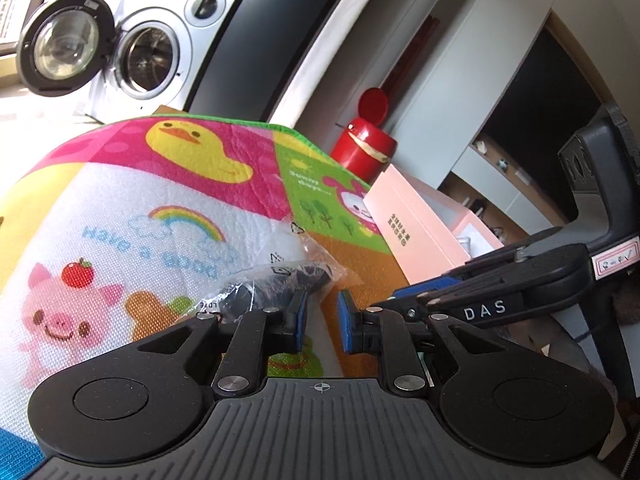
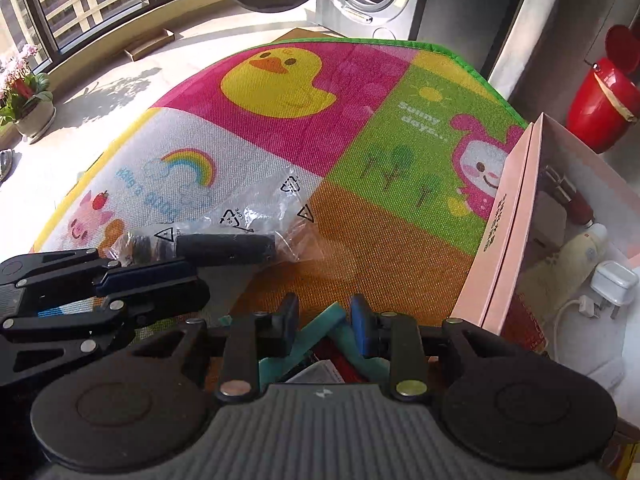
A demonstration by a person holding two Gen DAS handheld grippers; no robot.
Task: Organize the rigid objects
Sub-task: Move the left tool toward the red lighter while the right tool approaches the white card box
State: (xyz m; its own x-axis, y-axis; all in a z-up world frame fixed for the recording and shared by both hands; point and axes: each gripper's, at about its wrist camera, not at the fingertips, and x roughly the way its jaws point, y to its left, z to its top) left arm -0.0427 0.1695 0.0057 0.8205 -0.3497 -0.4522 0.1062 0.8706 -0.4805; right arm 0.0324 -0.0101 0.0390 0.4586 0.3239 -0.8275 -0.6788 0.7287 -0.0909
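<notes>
On the colourful play mat [image 2: 360, 240], near its middle, lies a clear plastic bag [image 2: 256, 216] holding a dark cylindrical item [image 2: 226, 249] and some smaller black parts; it rests across the white rainbow panel and the edge of the orange panel. Your left gripper [image 1: 322, 316] sits just short of the bag's near end, its blue pads [image 1: 345, 322] drawn close together with a narrow gap between them and nothing clamped; from the right wrist view the same gripper [image 2: 192, 280] reaches in from the left, its tips right by the bag, though contact cannot be confirmed. Your right gripper [image 2: 324, 320] hangs low over the orange panel, jaws narrowly apart around a teal-handled tool [image 2: 320, 330] that rises between them; whether the pads press on the handle cannot be told. Beside the mat's right edge stands an open pink box [image 2: 508, 240], which contains a dark red item [image 2: 572, 200], a cream-coloured bottle [image 2: 576, 256] and a white plug adapter [image 2: 614, 282] with its cable. Beyond the box stands a red canister [image 2: 600, 112] with its lid up. At the far end of the mat is a washing machine [image 1: 160, 56] with its door open, and a potted plant [image 2: 28, 104] sits by the window.
</notes>
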